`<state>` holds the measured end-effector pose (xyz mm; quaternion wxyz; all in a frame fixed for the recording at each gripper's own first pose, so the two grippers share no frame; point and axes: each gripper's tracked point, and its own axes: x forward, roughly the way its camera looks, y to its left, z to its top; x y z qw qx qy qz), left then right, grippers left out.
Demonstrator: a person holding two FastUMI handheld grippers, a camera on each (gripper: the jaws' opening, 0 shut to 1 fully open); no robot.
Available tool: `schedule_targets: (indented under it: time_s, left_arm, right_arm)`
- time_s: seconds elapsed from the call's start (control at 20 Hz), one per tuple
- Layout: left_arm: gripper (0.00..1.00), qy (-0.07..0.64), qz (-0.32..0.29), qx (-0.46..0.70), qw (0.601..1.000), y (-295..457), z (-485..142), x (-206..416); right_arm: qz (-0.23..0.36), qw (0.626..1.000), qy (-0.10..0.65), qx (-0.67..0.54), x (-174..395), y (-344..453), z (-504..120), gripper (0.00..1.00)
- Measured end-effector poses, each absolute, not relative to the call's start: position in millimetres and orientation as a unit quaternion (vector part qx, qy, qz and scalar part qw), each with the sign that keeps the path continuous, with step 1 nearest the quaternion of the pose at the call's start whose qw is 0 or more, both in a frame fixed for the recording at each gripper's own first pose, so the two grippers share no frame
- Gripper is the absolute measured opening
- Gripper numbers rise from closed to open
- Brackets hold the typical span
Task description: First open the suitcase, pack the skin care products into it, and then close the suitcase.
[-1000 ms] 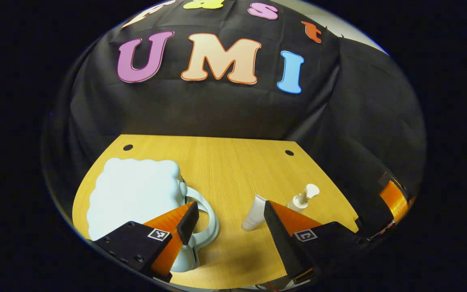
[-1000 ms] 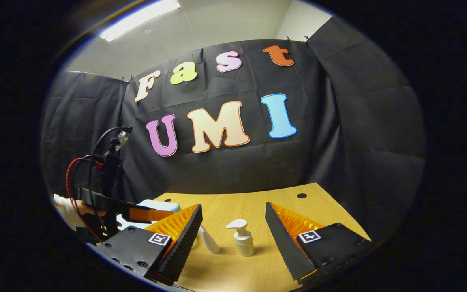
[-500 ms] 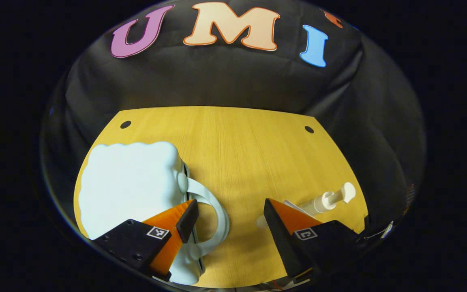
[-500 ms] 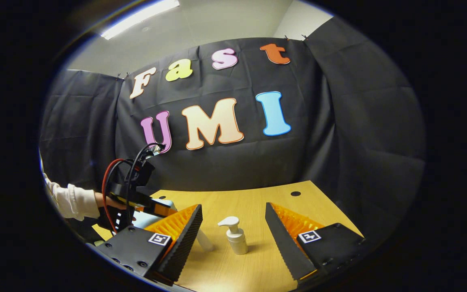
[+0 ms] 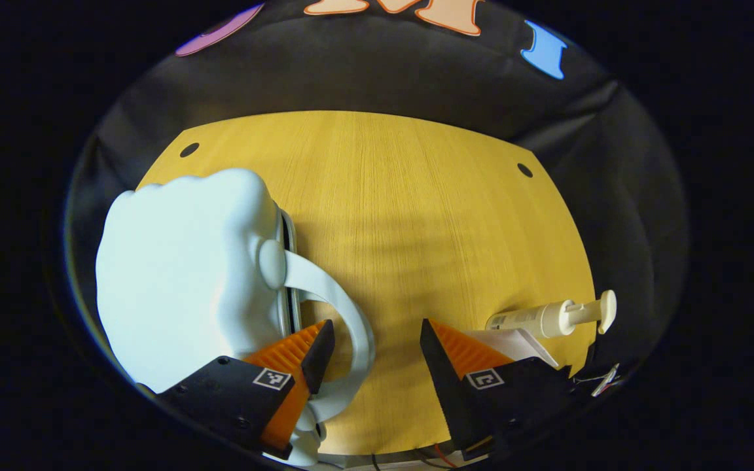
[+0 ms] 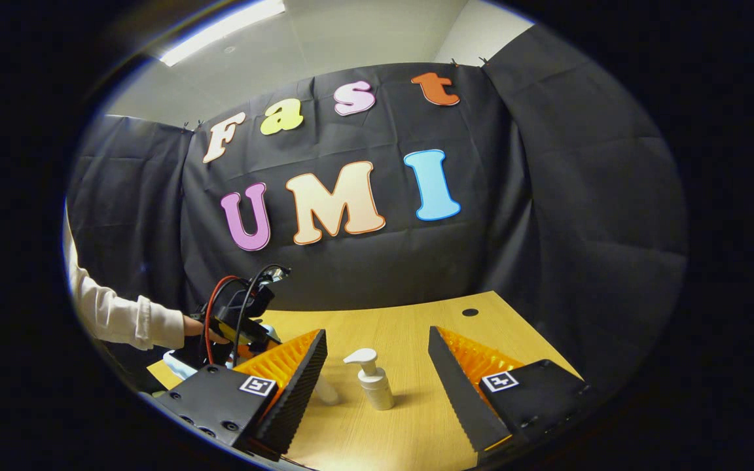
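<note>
— 2 claws, both spread wide, holding nothing. Our left claw straddles the handle of the closed suitcase.
— We see the pump bottle standing on the bench, in front of our right claw.

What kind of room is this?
Probably an indoor test booth: black cloth walls hang round a bare wooden table holding a pale blue suitcase and a white pump bottle, under a ceiling strip light.
</note>
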<state>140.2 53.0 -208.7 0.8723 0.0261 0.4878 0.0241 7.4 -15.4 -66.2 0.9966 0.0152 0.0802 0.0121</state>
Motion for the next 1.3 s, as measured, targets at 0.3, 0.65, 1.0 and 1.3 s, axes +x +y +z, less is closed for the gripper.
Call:
schedule_targets:
  time_s: [0.3,0.65,1.0,1.3]
  left_arm:
    - [0.64,0.517,0.025,0.046,0.854,56.9,-221.2,141.5]
    - [0.37,0.532,0.039,0.036,0.845,67.7,-232.3,140.9]
    - [0.11,0.543,0.048,0.009,0.838,70.3,-237.5,138.6]
    - [0.02,0.542,0.047,-0.018,0.839,61.7,-221.5,137.8]
  right_arm:
    - [0.013,0.997,0.08,0.012,7.2,-17.1,-64.7,0.98]
    - [0.01,0.997,0.077,0.014,4.9,-19.8,-64.5,0.98]
    - [0.014,0.997,0.079,0.011,4.3,-15.8,-66.2,0.96]
    - [0.023,0.996,0.087,0.006,6.4,-6.4,-72.3,0.98]
